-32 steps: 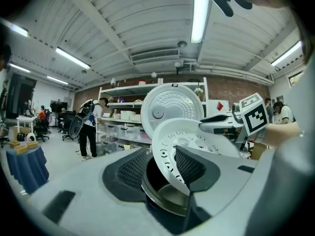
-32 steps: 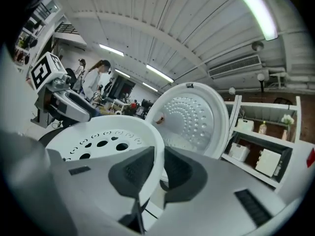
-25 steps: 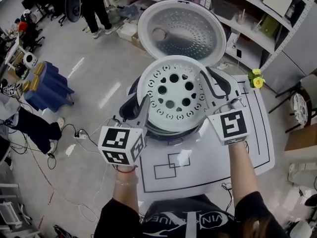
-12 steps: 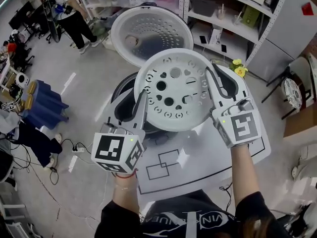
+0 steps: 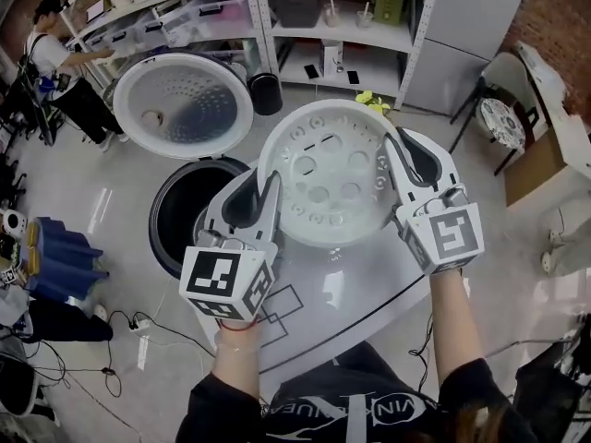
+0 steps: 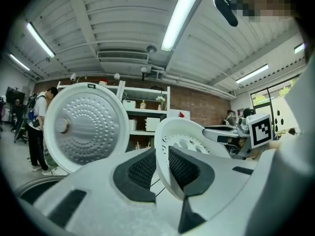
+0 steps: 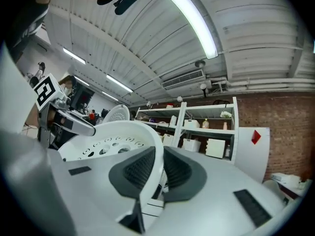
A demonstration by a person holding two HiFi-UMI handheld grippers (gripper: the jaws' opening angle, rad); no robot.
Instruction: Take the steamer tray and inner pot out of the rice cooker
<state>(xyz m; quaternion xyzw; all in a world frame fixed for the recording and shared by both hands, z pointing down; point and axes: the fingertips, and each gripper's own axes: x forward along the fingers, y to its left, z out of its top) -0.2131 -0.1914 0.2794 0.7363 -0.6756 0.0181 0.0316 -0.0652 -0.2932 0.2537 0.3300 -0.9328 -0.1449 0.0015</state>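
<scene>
The white steamer tray (image 5: 328, 178), round and full of holes, hangs in the air over the white table (image 5: 355, 293), to the right of the rice cooker (image 5: 189, 212). My left gripper (image 5: 259, 197) is shut on its left rim, my right gripper (image 5: 399, 160) on its right rim. In the left gripper view the rim of the tray (image 6: 179, 136) sits between the pads of that gripper (image 6: 160, 166). The right gripper view shows the same tray (image 7: 113, 141) in the right gripper (image 7: 158, 168). The cooker's lid (image 5: 182, 106) stands open, and its dark inside shows.
Shelves (image 5: 323, 26) with boxes run along the back. A person (image 5: 55, 53) stands at the far left. A blue stool (image 5: 51, 252) and cables (image 5: 138, 335) lie on the floor at left. A chair (image 5: 503, 118) stands at the right.
Both grippers have lifted the steamer tray out of the cooker and carried it to the right. The cooker now lies open at the left.
</scene>
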